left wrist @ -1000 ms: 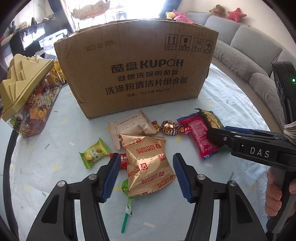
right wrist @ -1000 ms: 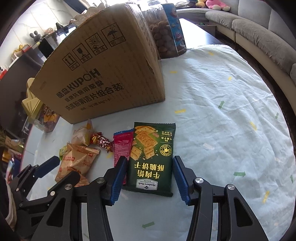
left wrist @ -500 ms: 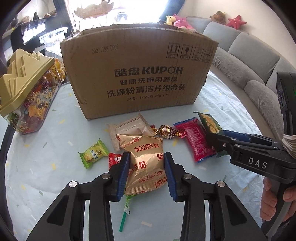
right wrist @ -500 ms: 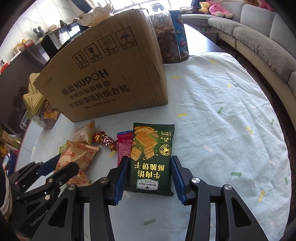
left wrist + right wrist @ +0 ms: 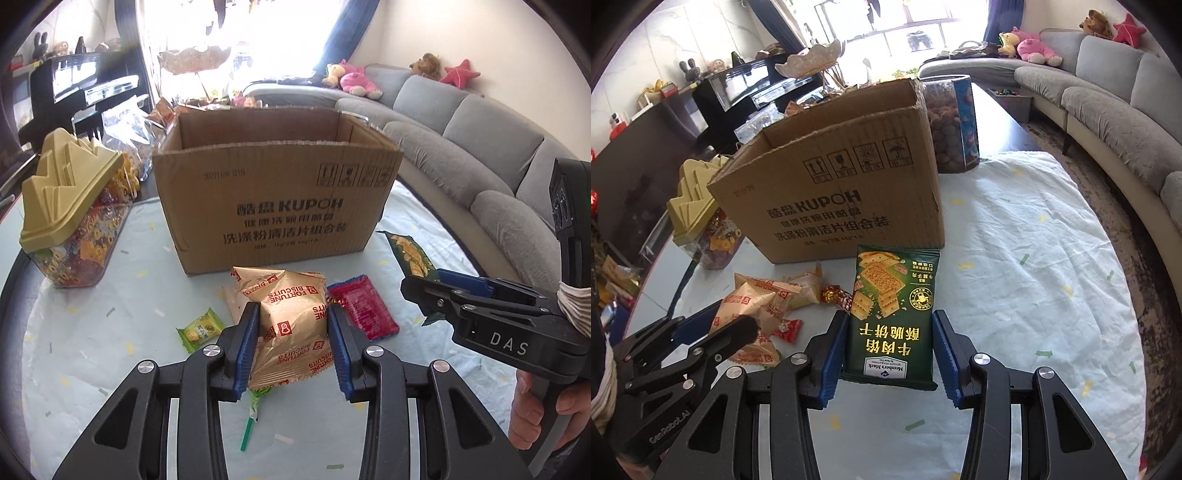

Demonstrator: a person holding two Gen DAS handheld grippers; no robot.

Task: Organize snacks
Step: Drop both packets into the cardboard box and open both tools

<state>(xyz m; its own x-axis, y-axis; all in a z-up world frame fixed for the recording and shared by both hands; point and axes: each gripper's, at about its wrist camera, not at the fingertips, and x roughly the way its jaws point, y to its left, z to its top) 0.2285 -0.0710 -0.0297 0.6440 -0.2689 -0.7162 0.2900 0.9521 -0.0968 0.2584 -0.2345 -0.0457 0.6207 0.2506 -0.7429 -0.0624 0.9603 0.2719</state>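
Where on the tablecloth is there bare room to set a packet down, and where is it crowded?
Free: the wide stretch of tablecloth right of the cardboard box, toward the sofa. A smaller patch lies between the candy jar and the green candy. Crowded: in front of the box, around the red packet and the wrapped sweets.

Gold Fortune Biscuits packet [image 5: 291, 328] — puffed foil with red print, pinched at its sides and lifted clear of the cloth, label upside down. Green beef-cracker packet [image 5: 892, 317] — flat, dark green with gold characters, gripped at both long edges, raised and tilted toward the box. Open brown cardboard box [image 5: 277, 199] stands upright behind. On the cloth: red wrapper [image 5: 364, 308], small green candy [image 5: 199, 330], lollipop [image 5: 253, 415].
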